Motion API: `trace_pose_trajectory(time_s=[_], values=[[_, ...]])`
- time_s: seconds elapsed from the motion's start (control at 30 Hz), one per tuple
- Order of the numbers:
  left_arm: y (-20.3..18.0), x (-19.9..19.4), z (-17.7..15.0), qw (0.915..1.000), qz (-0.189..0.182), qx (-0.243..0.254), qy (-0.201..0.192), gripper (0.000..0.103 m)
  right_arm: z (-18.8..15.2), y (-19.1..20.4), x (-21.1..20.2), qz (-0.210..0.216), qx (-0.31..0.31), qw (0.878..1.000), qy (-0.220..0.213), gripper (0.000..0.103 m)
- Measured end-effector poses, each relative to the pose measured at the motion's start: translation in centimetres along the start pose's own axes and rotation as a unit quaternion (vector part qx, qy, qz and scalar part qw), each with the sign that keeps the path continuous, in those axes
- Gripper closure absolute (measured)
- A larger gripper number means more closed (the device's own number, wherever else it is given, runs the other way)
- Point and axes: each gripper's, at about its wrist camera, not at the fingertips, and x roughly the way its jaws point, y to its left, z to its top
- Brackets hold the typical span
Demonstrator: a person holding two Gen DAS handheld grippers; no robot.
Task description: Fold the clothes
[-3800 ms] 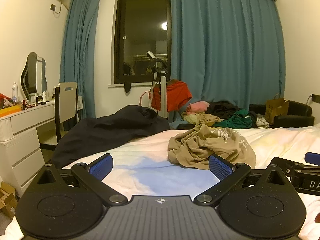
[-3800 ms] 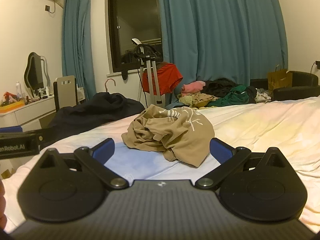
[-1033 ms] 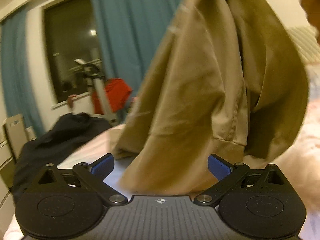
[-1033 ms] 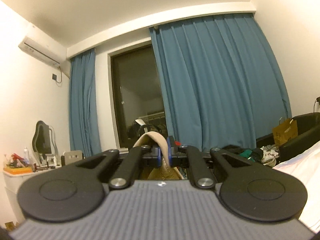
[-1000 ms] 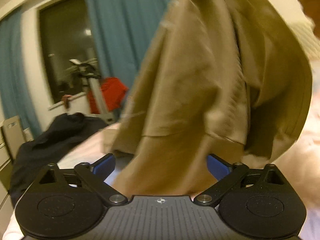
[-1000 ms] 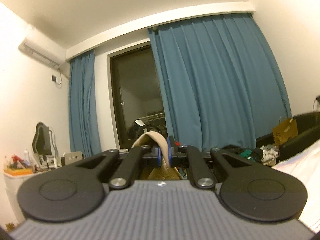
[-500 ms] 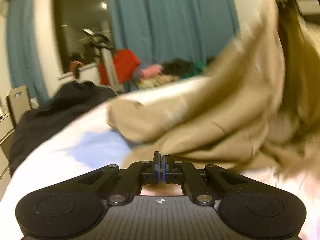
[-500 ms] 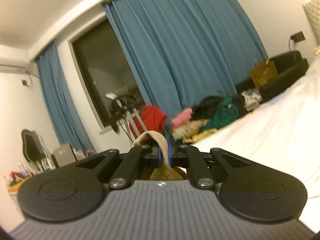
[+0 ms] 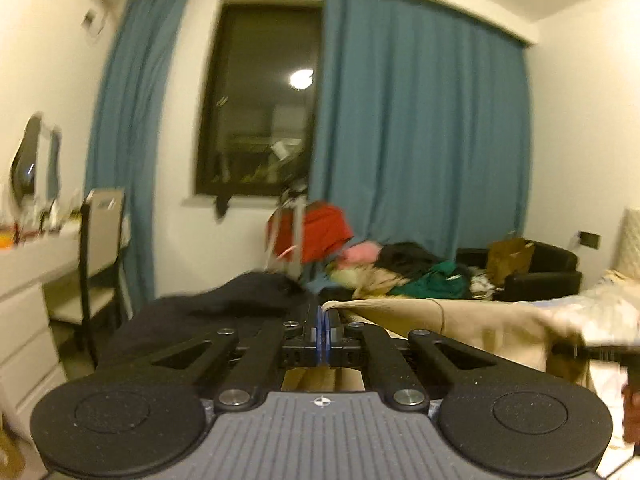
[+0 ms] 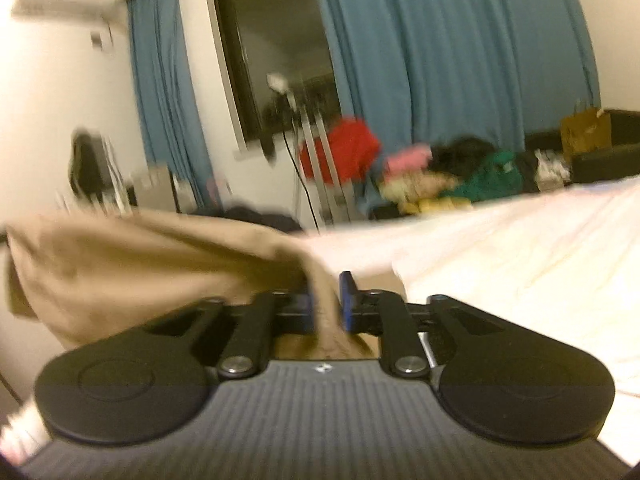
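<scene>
1. Fingers first, left wrist view: left gripper [image 9: 322,330] is clamped tight, blue pads pressed together on a thin edge of the tan shirt [image 9: 472,322]. The cloth runs off to the right, up off the bed [image 9: 600,304], toward a dark bit at the right edge that's probably the other gripper, too blurry to say for sure.

2. Same view, clutter: dark garment [image 9: 208,314] lying just left of the gripper, a chair [image 9: 100,248] and dresser [image 9: 28,280] further left, and a pile of clothes [image 9: 404,272] under the curtain [image 9: 420,140]. None of it touches the shirt as far as I can see.

3. Right wrist view: right gripper [image 10: 326,300] is opening up, with a bunch of shirt [image 10: 160,264] between the pads. Looks loose rather than pinched, though the frame is smeary.

4. My read on the step: we're at the shake-out/spread stage, shirt stretched between both hands, nothing folded yet.

5. Next move, I'd guess: the right side needs a fresh hold on a proper corner or hem, then both hands lay it flat on the open part of the bed [image 10: 520,248].

6. Watch-outs: the freed end could flop and bunch up, and the dark garment eats into space on the left.
</scene>
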Motion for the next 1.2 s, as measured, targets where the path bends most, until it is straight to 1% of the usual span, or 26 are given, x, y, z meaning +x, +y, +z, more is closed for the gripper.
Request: trace_pose_trajectory(time_s=[0.07,0.17,0.2,0.23,0.33,0.37,0.4,0.43,0.47,0.5,0.57,0.6,0.63,0.67,0.7,0.77,0.83,0.9,0.93,1.0,1.03,1.1,1.13,1.17,1.2], values=[[1.4,2.9,-0.1,0.9993,0.024,-0.011,0.027,0.101,-1.2,0.1,2.3,-0.013,0.010,0.998,0.055,0.049],[3.0,8.4,-1.6,0.9957,0.051,-0.030,0.072,0.101,-2.6,-0.7,4.8,-0.024,0.048,0.992,0.116,0.049],[3.3,10.6,-2.5,0.9942,0.061,-0.026,0.085,0.101,-2.9,-0.9,5.3,-0.029,0.060,0.989,0.130,0.049],[3.4,11.0,-4.3,0.9924,0.071,-0.020,0.099,0.101,-3.2,-1.1,5.5,-0.034,0.068,0.988,0.135,0.049],[3.8,15.3,-8.1,0.9829,0.089,0.017,0.161,0.097,-3.7,-1.2,5.9,-0.044,0.075,0.986,0.143,0.049],[3.9,16.5,-9.2,0.9792,0.091,0.033,0.178,0.090,-3.8,-1.0,6.1,-0.045,0.073,0.986,0.143,0.049],[3.9,16.9,-10.2,0.9759,0.091,0.046,0.193,0.085,-3.8,-0.9,6.3,-0.044,0.072,0.986,0.144,0.049],[4.0,18.1,-11.1,0.9722,0.091,0.066,0.206,0.084,-3.8,-0.9,6.6,-0.042,0.074,0.986,0.146,0.049],[4.0,18.1,-11.5,0.9700,0.093,0.079,0.211,0.076,-3.8,-1.0,7.1,-0.040,0.076,0.985,0.148,0.049],[4.2,17.3,-11.9,0.9692,0.098,0.082,0.210,0.060,-3.8,-1.1,7.6,-0.036,0.081,0.985,0.151,0.049],[4.7,16.7,-11.0,0.9716,0.105,0.071,0.200,0.041,-3.6,-1.4,8.5,-0.027,0.099,0.982,0.157,0.049],[4.9,16.4,-10.5,0.9729,0.108,0.065,0.194,0.039,-3.5,-1.8,8.9,-0.022,0.110,0.981,0.159,0.049],[4.8,15.5,-10.0,0.9765,0.100,0.066,0.179,0.038,-3.6,-2.1,9.1,-0.017,0.123,0.979,0.161,0.049],[4.7,14.6,-9.6,0.9798,0.092,0.067,0.164,0.033,-3.7,-2.5,9.2,-0.014,0.134,0.977,0.163,0.049],[4.1,13.6,-9.5,0.9831,0.074,0.070,0.152,0.026,-3.7,-2.7,9.3,-0.014,0.142,0.976,0.164,0.049],[2.8,11.7,-9.3,0.9881,0.036,0.075,0.129,0.023,-3.7,-3.1,9.1,-0.020,0.154,0.975,0.161,0.049],[-0.2,11.3,-9.8,0.9860,-0.024,0.084,0.142,0.023,-3.6,-3.3,8.6,-0.024,0.158,0.975,0.154,0.048],[-3.1,10.9,-10.3,0.9799,-0.084,0.095,0.154,0.023,-3.3,-3.5,8.0,-0.028,0.160,0.976,0.145,0.048],[-5.1,11.0,-10.9,0.9743,-0.113,0.117,0.156,0.023,-3.2,-3.5,7.8,-0.031,0.159,0.977,0.140,0.048],[-8.8,11.4,-12.5,0.9610,-0.150,0.172,0.156,0.023,-3.0,-3.5,7.3,-0.039,0.154,0.978,0.133,0.048],[-10.1,12.0,-13.3,0.9564,-0.151,0.190,0.163,0.024,-3.0,-3.4,7.0,-0.043,0.150,0.979,0.130,0.048],[-12.5,13.2,-15.1,0.9464,-0.151,0.223,0.178,0.034,-3.0,-3.4,6.5,-0.047,0.144,0.980,0.125,0.048],[-13.0,14.1,-15.8,0.9458,-0.145,0.220,0.190,0.038,-3.1,-3.5,6.3,-0.047,0.144,0.981,0.123,0.048],[-13.4,14.9,-16.5,0.9452,-0.139,0.216,0.202,0.053,-3.2,-3.5,6.1,-0.047,0.144,0.981,0.122,0.048],[-13.2,15.5,-17.0,0.9469,-0.134,0.203,0.210,0.075,-3.3,-3.5,6.0,-0.044,0.144,0.981,0.122,0.048]])
